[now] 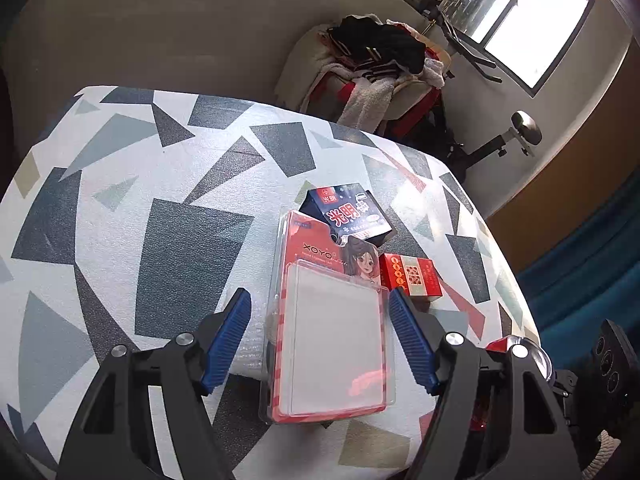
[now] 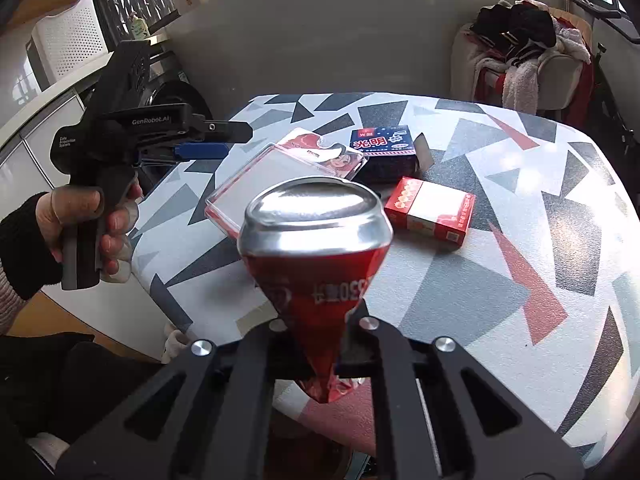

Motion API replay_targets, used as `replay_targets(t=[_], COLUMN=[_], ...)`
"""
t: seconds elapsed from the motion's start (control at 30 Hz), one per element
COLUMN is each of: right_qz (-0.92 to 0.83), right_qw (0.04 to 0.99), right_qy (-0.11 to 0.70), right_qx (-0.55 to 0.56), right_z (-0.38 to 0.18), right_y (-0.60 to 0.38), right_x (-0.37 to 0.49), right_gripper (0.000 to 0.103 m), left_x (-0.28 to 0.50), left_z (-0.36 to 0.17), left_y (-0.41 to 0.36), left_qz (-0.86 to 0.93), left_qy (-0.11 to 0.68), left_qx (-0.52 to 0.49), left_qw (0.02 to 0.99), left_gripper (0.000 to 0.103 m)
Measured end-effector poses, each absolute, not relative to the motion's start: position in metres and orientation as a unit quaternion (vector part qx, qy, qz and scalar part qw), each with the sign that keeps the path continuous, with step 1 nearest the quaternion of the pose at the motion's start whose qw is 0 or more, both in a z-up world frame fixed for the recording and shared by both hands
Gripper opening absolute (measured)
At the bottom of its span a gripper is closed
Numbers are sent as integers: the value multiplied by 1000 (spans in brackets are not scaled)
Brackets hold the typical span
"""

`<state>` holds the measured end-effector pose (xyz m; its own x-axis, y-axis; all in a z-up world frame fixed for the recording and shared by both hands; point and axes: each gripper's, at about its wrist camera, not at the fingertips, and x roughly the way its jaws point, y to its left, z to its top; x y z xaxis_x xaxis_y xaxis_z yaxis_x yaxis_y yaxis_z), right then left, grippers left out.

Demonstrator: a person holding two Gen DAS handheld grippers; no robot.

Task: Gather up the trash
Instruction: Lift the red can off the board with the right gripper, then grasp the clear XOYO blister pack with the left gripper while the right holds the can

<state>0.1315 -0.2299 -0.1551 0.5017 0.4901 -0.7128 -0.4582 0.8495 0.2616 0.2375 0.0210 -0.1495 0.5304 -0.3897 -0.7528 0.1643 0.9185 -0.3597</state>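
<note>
Counter (image 1: 120,184): patterned cloth of grey, black and red triangles, carrying three pieces of trash, listed left to right as the left wrist view shows them.

Item 1, left claw (image 1: 319,340): jaws partly apart, blue pads (image 1: 230,336) on either side of the clear plastic blister pack (image 1: 332,340) but not pressing on it. A person's hand (image 2: 92,220) holds the tool's grip.

Item 2, blister pack: flat on the counter, red card inside, its far end touching or overlapping the dark blue carton (image 1: 348,216); which of the two, the angle does not settle.

Item 3, red cigarette box (image 1: 412,280): lying flat, just beside the pack's right edge.

Item 4, right claw (image 2: 320,364): clamped tight on a crushed red can (image 2: 316,240), held up off the counter with its silver end toward the camera.

Step in hand: can already collected; blister pack is being lined up for pick-up.

Next move calls for: bringing the left pads in on the pack's long edges squarely, since the thin clear shell may flex or slip.
</note>
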Motion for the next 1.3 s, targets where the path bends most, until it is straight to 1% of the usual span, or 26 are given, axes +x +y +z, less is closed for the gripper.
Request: replay_targets(t=[0.17,0.2,0.27,0.3,0.33,0.37,0.4,0.43,0.53,0.63,0.7,0.83,1.03,1.3], right_qz=[268,267,267,268,268,268,267,268,267,266,265,262,258,252], right_qw=[864,864,864,863,864,864,865,865,866,869,870,873,878,883], right_qy=[425,425,426,426,426,425,424,423,421,417,414,409,401,395], right_qx=[30,29,29,29,29,28,26,26,28,30,33,36,33,33], right_z=[-165,-166,-168,-168,-168,-168,-168,-167,-165,-163,-160,-154,-143,-132], right_y=[-240,-241,-242,-243,-243,-244,-244,-245,-246,-247,-248,-250,-252,-259], right_x=[136,136,138,138,138,138,138,138,139,138,138,136,129,117], right_gripper=[9,9,9,9,9,9,9,9,9,9,9,9,9,9], left_x=[277,281,286,288,289,288,287,286,282,274,265,245,221,179], left_z=[-170,-174,-185,-189,-191,-191,-189,-186,-170,-142,-124,-100,-86,-81], left_y=[14,12,8,6,5,5,6,8,12,6,1,-7,-16,-11], left_qz=[-150,-146,-142,-142,-141,-139,-135,-135,-156,-191,-207,-235,-262,-279], left_qy=[491,496,514,521,523,518,513,509,491,464,445,415,401,392], left_qx=[-124,-124,-119,-118,-119,-120,-121,-128,-150,-144,-135,-124,-134,-157], left_qw=[849,847,838,833,832,835,839,841,844,853,860,870,868,863], left_gripper=[68,66,59,53,50,49,43,37,27,21,18,17,15,15])
